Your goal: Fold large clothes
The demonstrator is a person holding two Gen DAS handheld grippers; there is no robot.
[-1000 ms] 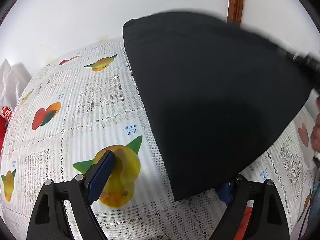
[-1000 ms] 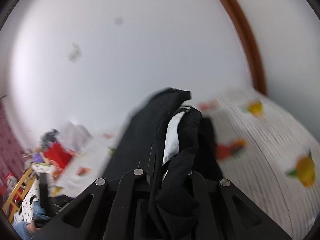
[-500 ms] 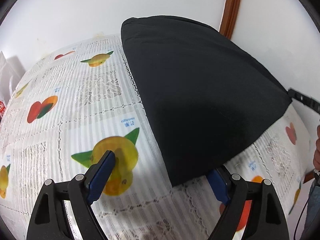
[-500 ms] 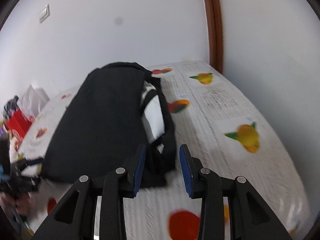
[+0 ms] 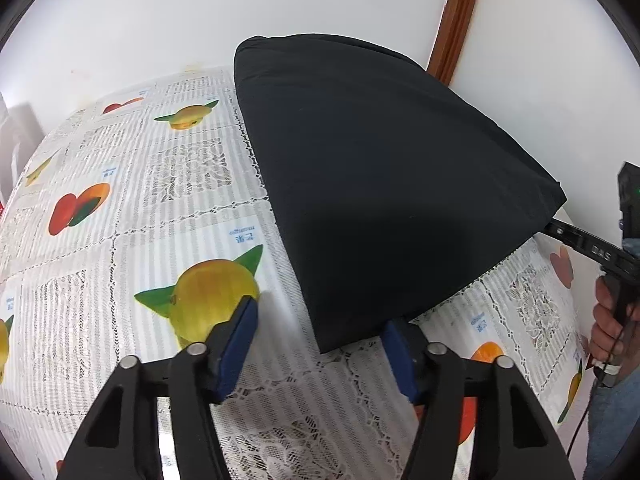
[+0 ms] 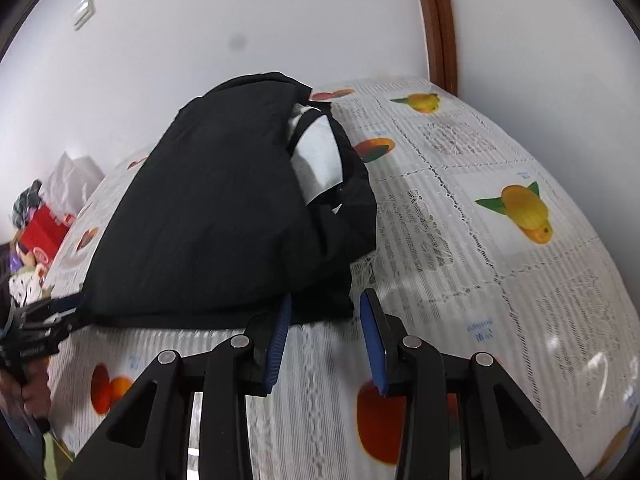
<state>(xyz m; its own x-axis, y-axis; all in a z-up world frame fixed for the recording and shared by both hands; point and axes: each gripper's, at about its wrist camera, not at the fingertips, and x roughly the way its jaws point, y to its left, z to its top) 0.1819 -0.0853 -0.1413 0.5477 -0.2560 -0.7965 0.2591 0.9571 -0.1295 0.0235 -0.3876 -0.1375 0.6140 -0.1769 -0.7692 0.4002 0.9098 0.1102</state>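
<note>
The black garment point(image 5: 384, 184) lies folded into a thick, smooth slab on the fruit-printed tablecloth point(image 5: 132, 208), its top face plain and unwrinkled. From the right wrist view, the same garment point(image 6: 208, 216) shows a rougher side: a white inner lining point(image 6: 320, 156) peeks out where loose black layers bunch along its right edge. Its long axis runs from the near table edge back toward the white wall point(image 5: 160, 12), with the far end close beside the brown door frame point(image 5: 456, 16). The left gripper point(image 5: 320, 340) stands wide, holding nothing, its blue pads flanking the garment's near corner, which points between them. The right gripper point(image 6: 324, 340) is also spread and empty, just at the near hem; I cannot tell whether its left pad touches the cloth. Bare tablecloth stretches broadly to the left of the garment in the left wrist view and to its right in the right wrist view.
</note>
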